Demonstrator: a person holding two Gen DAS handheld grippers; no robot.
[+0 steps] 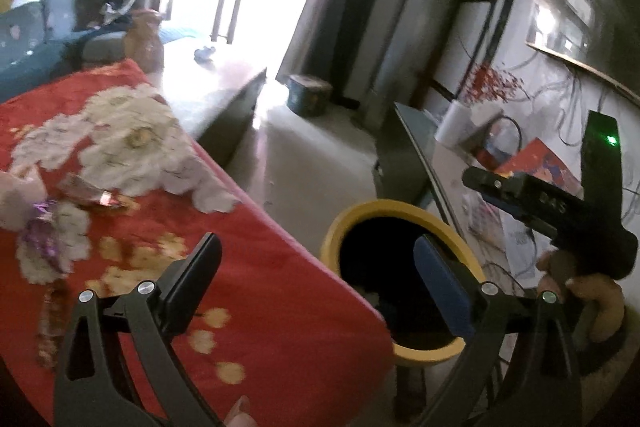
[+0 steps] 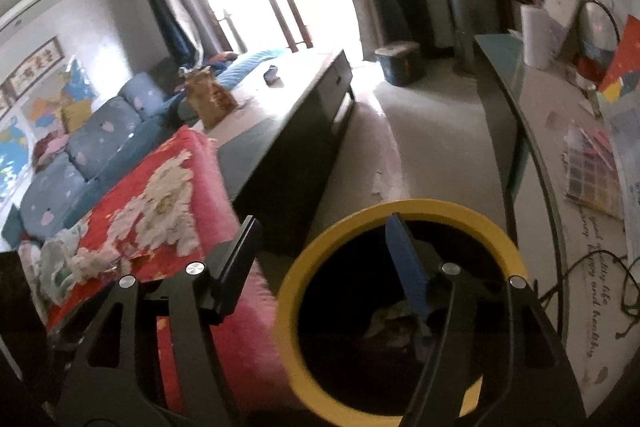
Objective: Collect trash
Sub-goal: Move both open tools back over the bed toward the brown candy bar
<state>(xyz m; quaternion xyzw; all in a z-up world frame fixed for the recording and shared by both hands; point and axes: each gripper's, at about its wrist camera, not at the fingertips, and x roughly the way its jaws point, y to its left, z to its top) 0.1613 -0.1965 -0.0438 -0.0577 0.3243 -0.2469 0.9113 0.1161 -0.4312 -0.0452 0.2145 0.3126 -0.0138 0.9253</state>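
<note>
The left gripper (image 1: 320, 275) is built from matte black linkage arms with triangular cut-outs, joined by round silver screw heads, and carries one black finger pad and one blue finger pad (image 1: 442, 285). The right gripper (image 2: 324, 259) has the same construction: black arms, silver pivots, one black pad and one blue pad (image 2: 408, 267). Seen from the left wrist view, its black body bears raised lettering that appears to read "D4S", a green indicator light sits on its upright black part, and the right hand (image 1: 588, 291) shows bare skin with pale fingernails.
</note>
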